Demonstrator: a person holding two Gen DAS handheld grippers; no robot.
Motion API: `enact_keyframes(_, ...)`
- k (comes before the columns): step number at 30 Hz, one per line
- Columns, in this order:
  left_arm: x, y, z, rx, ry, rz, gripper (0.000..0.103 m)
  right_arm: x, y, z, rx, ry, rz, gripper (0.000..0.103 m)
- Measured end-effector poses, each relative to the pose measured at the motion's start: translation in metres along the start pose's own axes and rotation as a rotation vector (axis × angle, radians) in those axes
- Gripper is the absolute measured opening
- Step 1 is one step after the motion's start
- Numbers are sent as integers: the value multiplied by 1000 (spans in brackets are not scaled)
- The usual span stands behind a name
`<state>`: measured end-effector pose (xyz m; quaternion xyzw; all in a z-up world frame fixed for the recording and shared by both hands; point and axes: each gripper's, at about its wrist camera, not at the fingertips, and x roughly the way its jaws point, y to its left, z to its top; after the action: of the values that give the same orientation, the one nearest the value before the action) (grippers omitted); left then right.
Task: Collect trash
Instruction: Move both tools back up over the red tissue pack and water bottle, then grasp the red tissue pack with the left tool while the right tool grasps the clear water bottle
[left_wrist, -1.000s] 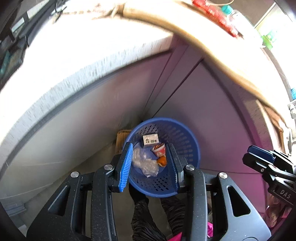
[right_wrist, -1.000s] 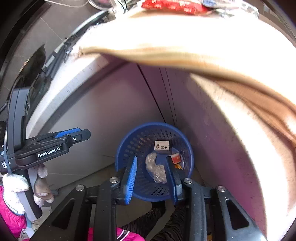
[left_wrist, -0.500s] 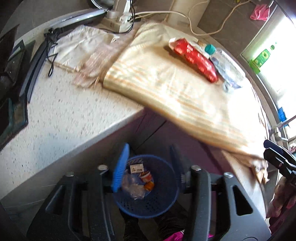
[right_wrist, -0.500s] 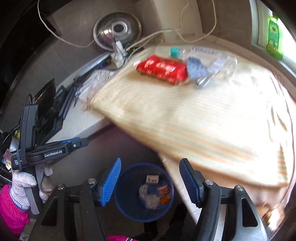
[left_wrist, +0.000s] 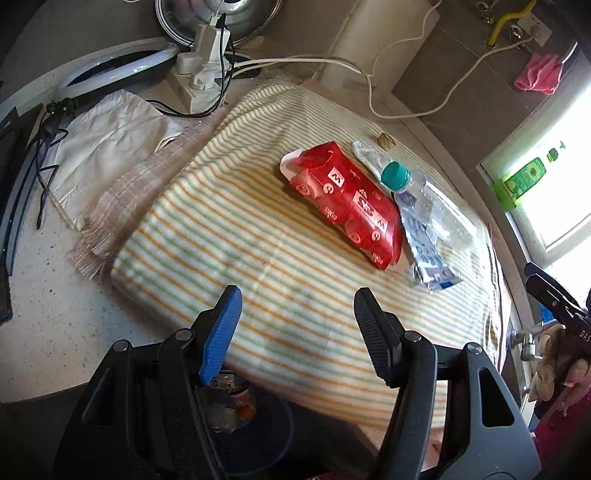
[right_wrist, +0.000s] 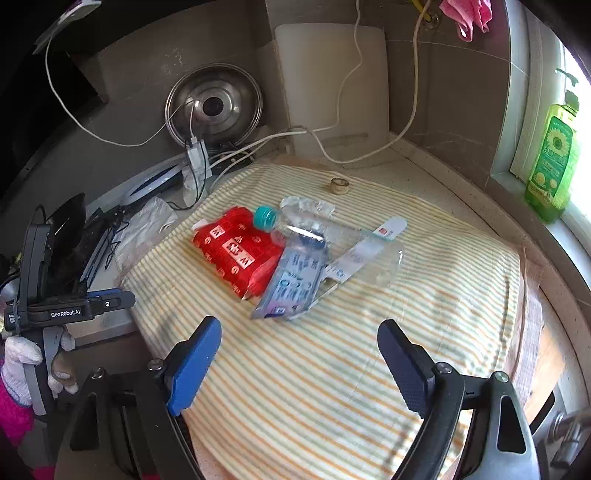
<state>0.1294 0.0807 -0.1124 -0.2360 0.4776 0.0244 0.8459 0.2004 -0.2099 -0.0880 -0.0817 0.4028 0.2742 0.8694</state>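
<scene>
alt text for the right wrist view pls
The open, empty right gripper hangs over a striped cloth on a counter, where a red packet, a clear bottle with a teal cap and a silver-blue wrapper lie bunched together. The left gripper shows at the left edge.

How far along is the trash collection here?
Partly done: the blue bin below the counter already holds scraps. Nothing is in hand; both tongs, left and right, have just been opening and are empty. Left on the striped cloth: red packet, bottle, wrappers.
</scene>
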Motion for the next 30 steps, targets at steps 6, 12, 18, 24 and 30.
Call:
enact_keyframes(6,24,-6,17,-94,16,-18,65,21,-34,38,-65,47,26,90)
enact_keyframes(12,48,-10,33,-161,37,-29,65,54,-35,62,-251,136,64,90)
enact_keyframes(18,76,-9,48,-256,70,-66,65,91,-22,71,-423,202,51,90)
enact_keyframes(24,101,-12,60,-319,96,-83,65,121,-15,78,-504,239,64,90)
enact_keyframes(30,119,-10,72,-365,98,-102,65,141,-8,78,-579,265,68,91)
